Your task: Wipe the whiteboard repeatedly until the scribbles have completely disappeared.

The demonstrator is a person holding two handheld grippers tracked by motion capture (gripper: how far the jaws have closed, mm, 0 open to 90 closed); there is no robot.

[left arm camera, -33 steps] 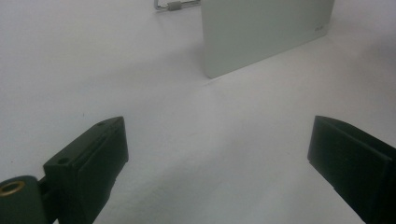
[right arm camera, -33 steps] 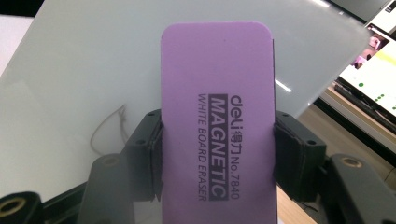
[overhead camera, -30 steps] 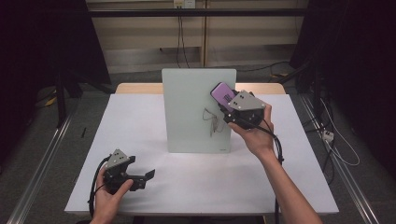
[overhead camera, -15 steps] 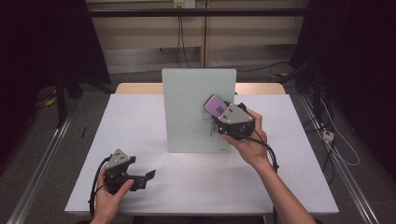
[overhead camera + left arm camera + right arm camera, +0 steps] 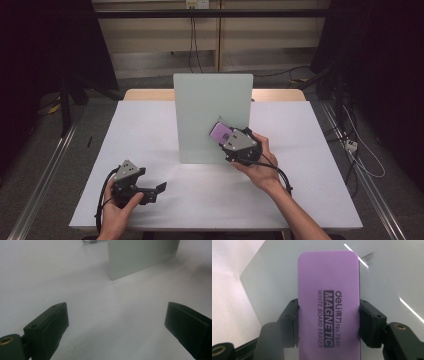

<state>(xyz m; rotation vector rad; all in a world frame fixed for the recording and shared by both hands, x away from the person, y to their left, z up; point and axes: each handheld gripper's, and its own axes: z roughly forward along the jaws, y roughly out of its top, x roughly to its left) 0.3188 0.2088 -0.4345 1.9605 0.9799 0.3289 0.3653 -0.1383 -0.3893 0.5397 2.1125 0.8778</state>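
The right tool (image 5: 329, 322) is clamped on both long edges of a purple magnetic whiteboard eraser (image 5: 328, 300), held against the lower right of the upright whiteboard (image 5: 200, 115). Good wiping here likely means keeping the eraser flat on the board, with even pressure. The left tool (image 5: 150, 191) rests open on the table (image 5: 310, 150), holding nothing.
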